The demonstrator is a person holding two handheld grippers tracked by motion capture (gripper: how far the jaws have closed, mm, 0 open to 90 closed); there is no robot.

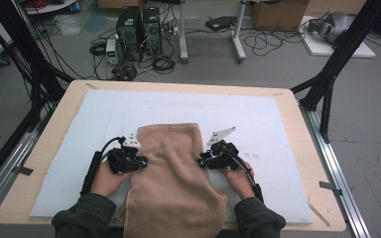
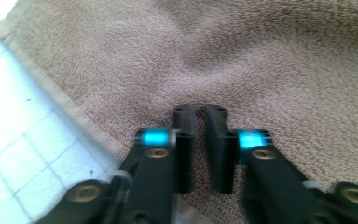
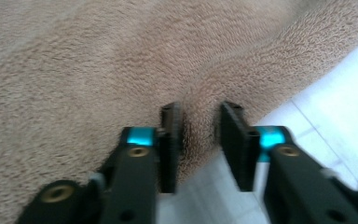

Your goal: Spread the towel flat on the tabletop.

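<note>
**Both tongs biting the towel edges, slightly nervous about the right one**

Nearest to me, my left gripper (image 1: 138, 161) is pinched together on a ridge of the tan towel (image 1: 171, 168). In the left gripper view the jaws are nearly touching, with a thin fold of pile squeezed between them, well inside the hem. That side looks solid.

The right gripper (image 1: 204, 161) is clamped on the opposite side edge, but its jaws sit wider, with a thicker bunch of cloth between them, and in the right gripper view the bite is right at the border, with the white mat (image 3: 335, 126) showing just beside the outer jaw. If I lift now, I reckon that edge could slide out, since so little cloth sits past the pads.

Beyond both tongs the towel runs away across the mat towards the far side of the table (image 1: 178, 88). Its near end drapes off the table edge between my sleeves, so the hanging weight could drag it crooked if one side slips.
</note>
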